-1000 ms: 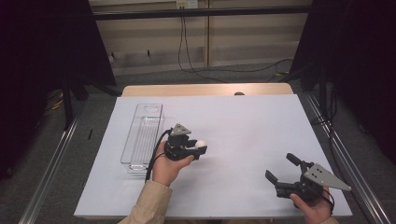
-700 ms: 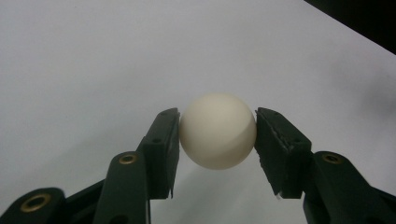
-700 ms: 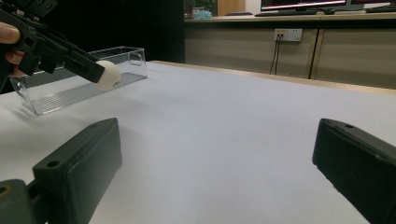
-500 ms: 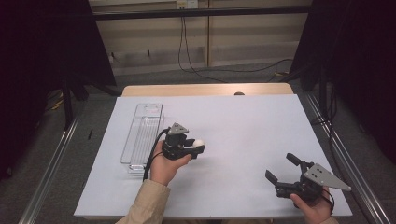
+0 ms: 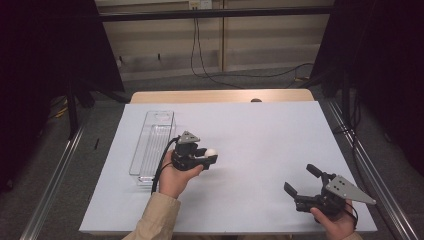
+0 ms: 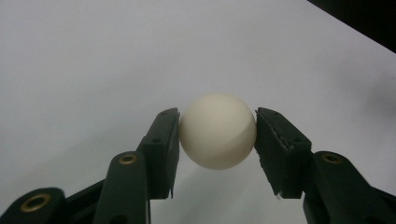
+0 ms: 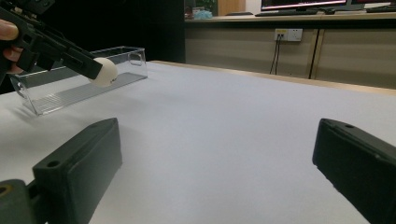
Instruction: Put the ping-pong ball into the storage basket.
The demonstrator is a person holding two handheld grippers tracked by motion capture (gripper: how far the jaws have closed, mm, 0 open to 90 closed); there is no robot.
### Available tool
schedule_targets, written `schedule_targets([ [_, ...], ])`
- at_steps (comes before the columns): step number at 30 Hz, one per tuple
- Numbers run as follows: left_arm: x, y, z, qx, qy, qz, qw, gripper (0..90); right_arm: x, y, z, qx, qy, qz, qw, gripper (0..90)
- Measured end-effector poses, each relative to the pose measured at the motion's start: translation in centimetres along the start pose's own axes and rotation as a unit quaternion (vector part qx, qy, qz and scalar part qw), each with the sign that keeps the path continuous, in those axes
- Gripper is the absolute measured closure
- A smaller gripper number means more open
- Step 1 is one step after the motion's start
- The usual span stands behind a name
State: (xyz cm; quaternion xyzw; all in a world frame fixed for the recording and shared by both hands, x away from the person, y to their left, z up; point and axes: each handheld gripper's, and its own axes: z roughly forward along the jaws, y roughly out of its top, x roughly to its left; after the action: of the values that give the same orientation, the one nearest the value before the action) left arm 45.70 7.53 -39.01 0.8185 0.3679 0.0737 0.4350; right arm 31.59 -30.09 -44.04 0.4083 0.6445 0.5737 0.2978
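Nothing moved; white ball point(image 6: 218, 130) unmarked in left claw point(image 6: 217, 133)

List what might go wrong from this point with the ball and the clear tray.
The white ball is round and smooth, pinched only at its sides by the left gripper, so it may squirt out and roll across the table. Released from height over the clear tray, it may bounce out.

From my remote station I see a white sheet point(image 5: 250, 130) covering a wooden table point(image 5: 220, 95). Behind it runs a beige wall cabinet point(image 5: 220, 45) with 1 wall socket point(image 7: 288, 34) and dark cables point(image 5: 210, 70) trailing to the grey floor point(image 5: 150, 82).
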Motion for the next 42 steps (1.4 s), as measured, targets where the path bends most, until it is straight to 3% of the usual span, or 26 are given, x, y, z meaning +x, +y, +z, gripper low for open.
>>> schedule_targets([
  [15, 0.4, 0.2, -0.7, -0.005, 0.009, -0.01, 0.9999, 50.9, 0.0, 0.0, 0.0, 0.001, 0.001, -0.002, 1.0, 0.8],
  [20, 0.6, 0.2, -0.9, -0.002, 0.007, -0.002, 1.0, 50.9, 0.0, 0.0, 0.0, 0.002, 0.001, -0.003, 1.0, 0.8],
  [21, 0.6, 0.2, -0.8, -0.008, 0.008, -0.01, 0.9999, 50.9, 0.0, 0.0, 0.0, 0.002, 0.001, -0.003, 1.0, 0.8],
  [42, 1.4, 0.5, -1.9, -0.008, 0.019, -0.01, 0.9997, 50.9, 0.0, 0.0, 0.1, 0.001, -0.002, 0.0, 1.0, 0.8],
])
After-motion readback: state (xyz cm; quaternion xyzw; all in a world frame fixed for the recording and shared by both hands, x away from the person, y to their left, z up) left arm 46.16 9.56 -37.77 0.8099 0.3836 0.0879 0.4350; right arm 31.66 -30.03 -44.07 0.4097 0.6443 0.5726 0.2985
